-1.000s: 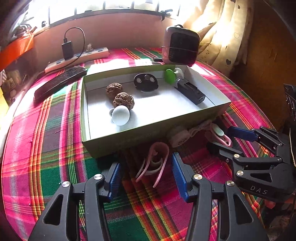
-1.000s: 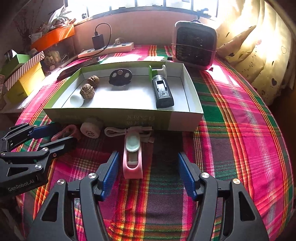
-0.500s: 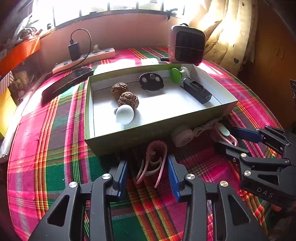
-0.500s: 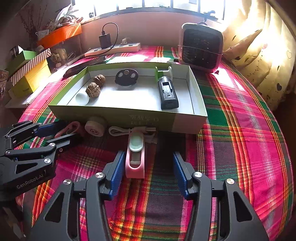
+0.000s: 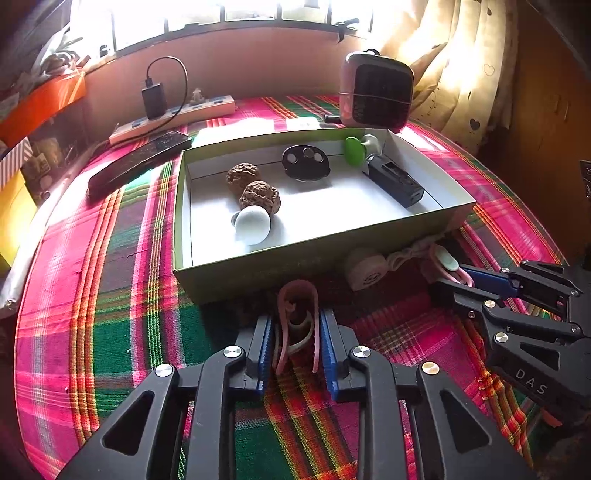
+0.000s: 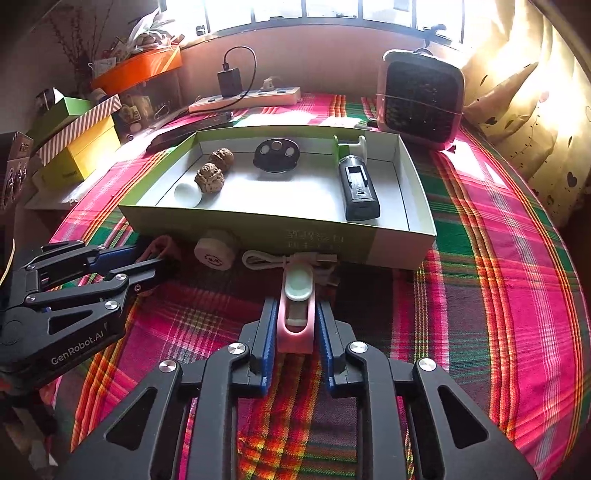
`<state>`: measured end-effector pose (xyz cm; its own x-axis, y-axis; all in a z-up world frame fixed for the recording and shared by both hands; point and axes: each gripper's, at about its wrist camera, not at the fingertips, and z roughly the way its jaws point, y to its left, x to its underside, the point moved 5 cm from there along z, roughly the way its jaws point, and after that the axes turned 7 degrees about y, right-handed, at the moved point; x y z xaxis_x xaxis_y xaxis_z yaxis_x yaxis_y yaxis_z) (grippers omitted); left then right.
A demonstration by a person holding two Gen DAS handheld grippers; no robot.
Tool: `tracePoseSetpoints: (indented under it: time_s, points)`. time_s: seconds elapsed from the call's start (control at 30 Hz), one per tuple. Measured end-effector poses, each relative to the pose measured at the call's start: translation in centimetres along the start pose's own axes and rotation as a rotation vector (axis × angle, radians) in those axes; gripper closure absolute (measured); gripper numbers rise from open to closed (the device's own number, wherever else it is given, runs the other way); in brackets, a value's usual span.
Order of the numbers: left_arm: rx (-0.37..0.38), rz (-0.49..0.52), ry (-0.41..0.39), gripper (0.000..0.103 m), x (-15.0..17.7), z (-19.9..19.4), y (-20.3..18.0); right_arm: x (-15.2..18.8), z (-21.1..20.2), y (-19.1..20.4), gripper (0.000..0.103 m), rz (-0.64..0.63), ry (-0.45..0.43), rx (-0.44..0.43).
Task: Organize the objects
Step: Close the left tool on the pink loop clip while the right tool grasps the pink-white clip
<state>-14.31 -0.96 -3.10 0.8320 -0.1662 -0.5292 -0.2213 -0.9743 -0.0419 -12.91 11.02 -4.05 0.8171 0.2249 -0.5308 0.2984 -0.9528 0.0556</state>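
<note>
Indoors, plaid tablecloth (image 6: 480,258), sunlit window (image 6: 332,11), left tongs (image 5: 297,343) clamping pink clip (image 5: 297,295), right tongs (image 6: 295,328) clamping pink case (image 6: 295,325)

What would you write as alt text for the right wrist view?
The right gripper is shut on a pink clip lying on a plaid tablecloth, in front of an open green box holding small items. The left gripper reaches in beside it.

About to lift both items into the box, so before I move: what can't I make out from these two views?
- Pink clip, left wrist view: its near end is hidden between the left tongs.
- White cable, right wrist view: partly behind the pink holder.
- Box print, right wrist view: shadowed and too small to read.
- Right tongs, left wrist view: tips merge with the pink holder.
</note>
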Motion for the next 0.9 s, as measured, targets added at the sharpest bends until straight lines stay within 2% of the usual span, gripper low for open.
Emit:
tracePoseSetpoints:
  time_s: [0.9]
  points:
    - [0.011, -0.008, -0.002, 0.082, 0.12, -0.21, 0.08, 0.11, -0.42, -0.28, 0.085, 0.032, -0.013, -0.012]
